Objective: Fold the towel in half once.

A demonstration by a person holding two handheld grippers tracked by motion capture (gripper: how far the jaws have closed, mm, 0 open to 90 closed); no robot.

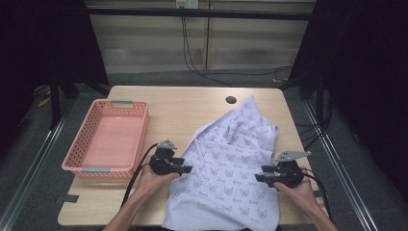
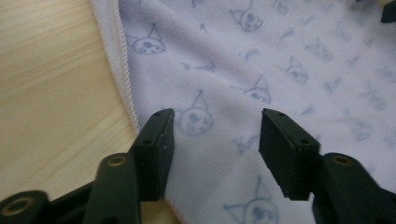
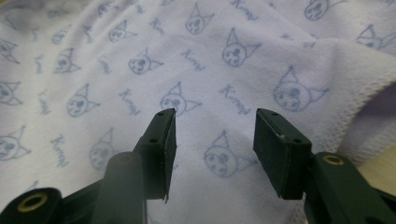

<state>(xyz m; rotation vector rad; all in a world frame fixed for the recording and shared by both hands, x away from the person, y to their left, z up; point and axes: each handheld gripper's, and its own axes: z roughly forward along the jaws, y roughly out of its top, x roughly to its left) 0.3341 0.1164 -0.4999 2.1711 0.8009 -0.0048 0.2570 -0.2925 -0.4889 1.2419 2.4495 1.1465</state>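
Two forearms came in from the near edge of the table (image 1: 192,108), each hand gripping a black tool. Between them lay the pale lilac cloth (image 1: 231,168), printed with small blue cat faces, spread crumpled from the table's middle down to the near edge and hanging a little over it. At the cloth's left border sat the left gripper (image 1: 188,169), pointing inward over the fabric; in the left gripper view (image 2: 215,135) its jaws stood well apart just above the hemmed edge, with cloth below the gap and nothing pinched. On the cloth's right side the right gripper (image 1: 258,178) pointed inward too, and in the right gripper view (image 3: 215,135) its jaws were likewise parted over the printed fabric near a stitched fold, pressing on nothing. Left of the cloth, well apart from it, a pink basket (image 1: 89,166) stood at the table's left side.
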